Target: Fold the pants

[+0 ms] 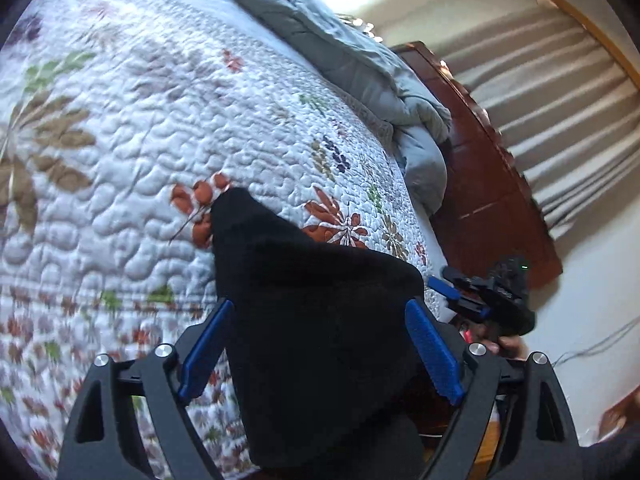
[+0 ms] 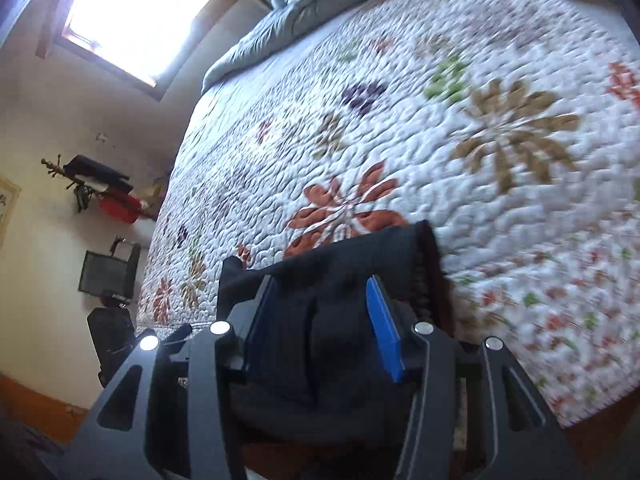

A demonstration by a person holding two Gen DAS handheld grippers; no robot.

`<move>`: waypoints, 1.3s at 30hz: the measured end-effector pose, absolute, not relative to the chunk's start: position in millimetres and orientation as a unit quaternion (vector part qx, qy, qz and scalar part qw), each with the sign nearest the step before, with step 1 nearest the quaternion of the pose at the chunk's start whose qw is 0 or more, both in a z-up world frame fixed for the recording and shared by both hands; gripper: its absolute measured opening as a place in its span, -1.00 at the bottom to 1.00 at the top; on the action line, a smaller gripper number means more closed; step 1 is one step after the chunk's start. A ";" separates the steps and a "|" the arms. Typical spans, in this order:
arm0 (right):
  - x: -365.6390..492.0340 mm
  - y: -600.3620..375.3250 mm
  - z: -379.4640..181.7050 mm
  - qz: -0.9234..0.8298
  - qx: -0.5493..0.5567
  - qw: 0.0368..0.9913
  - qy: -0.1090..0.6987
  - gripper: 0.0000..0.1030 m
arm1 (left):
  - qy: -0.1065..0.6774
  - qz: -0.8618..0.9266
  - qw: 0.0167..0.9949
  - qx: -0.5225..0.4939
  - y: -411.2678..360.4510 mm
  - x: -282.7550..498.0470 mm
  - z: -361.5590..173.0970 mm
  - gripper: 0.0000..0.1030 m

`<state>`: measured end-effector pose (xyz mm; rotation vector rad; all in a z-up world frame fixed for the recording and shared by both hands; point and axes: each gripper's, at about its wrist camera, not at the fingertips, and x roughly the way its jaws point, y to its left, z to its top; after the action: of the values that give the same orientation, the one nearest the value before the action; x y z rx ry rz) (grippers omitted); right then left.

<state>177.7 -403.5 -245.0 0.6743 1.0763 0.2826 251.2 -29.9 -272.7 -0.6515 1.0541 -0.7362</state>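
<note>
The black pants (image 1: 312, 320) hang over the near edge of a bed with a white floral quilt (image 1: 140, 140). My left gripper (image 1: 320, 354) has its blue pads wide apart on either side of the pants cloth, which fills the gap between them. In the right wrist view, the pants (image 2: 332, 280) bunch up between the blue pads of my right gripper (image 2: 324, 324), which stand apart around a thick fold. The right gripper also shows in the left wrist view (image 1: 460, 296), just right of the pants.
A grey-blue duvet (image 1: 360, 60) is heaped at the far end of the bed, beside a dark wooden bed frame (image 1: 480, 168). A striped curtain (image 1: 560, 80) hangs beyond. The right wrist view shows a bright window (image 2: 140, 12) and a coat rack (image 2: 100, 188) on the wall.
</note>
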 end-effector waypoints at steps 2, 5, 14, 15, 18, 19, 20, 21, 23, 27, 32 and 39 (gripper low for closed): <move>192.7 -403.6 -269.5 0.138 0.326 0.778 0.519 -0.24 | 0.499 -0.329 0.742 -0.304 -27.7 247.2 -278.1 0.70; 194.4 -422.4 -302.1 0.118 0.335 0.764 0.538 -1.00 | 0.517 -0.315 0.736 -0.302 -24.7 243.5 -287.6 0.70; 151.6 -457.2 -278.8 0.120 0.363 0.761 0.524 0.10 | 0.580 -0.281 0.699 -0.311 -21.1 254.5 -323.0 0.70; 147.9 -460.0 -276.8 0.115 0.355 0.761 0.531 0.27 | 0.582 -0.280 0.697 -0.311 -20.9 256.2 -324.3 0.71; 140.3 -469.3 -278.6 0.113 0.356 0.753 0.541 0.35 | 0.583 -0.280 0.693 -0.319 -23.1 261.5 -325.0 0.74; 136.4 -470.3 -282.6 0.115 0.363 0.748 0.544 0.47 | 0.584 -0.281 0.690 -0.324 -23.8 262.2 -325.5 0.74; 133.9 -469.8 -285.5 0.120 0.372 0.743 0.544 0.54 | 0.585 -0.284 0.684 -0.330 -24.7 263.0 -326.8 0.75; 133.6 -470.6 -291.2 0.131 0.389 0.731 0.545 0.66 | 0.587 -0.288 0.679 -0.333 -25.6 264.3 -328.9 0.77; 133.8 -461.7 -300.9 0.145 0.399 0.714 0.557 0.69 | 0.596 -0.290 0.670 -0.333 -31.2 267.0 -334.2 0.77; 145.2 -449.7 -326.2 0.157 0.391 0.683 0.597 0.75 | 0.611 -0.289 0.653 -0.343 -38.2 274.5 -345.8 0.77; 154.0 -443.0 -333.5 0.185 0.391 0.671 0.603 0.94 | 0.614 -0.295 0.644 -0.348 -43.7 282.0 -351.2 0.79; 167.2 -429.8 -338.4 0.224 0.385 0.654 0.612 0.96 | 0.617 -0.321 0.627 -0.350 -59.6 287.1 -354.2 0.79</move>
<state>167.2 -429.8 -338.4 0.8724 1.3874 0.5074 287.1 -59.6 -354.2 -0.8028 1.4157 -0.7350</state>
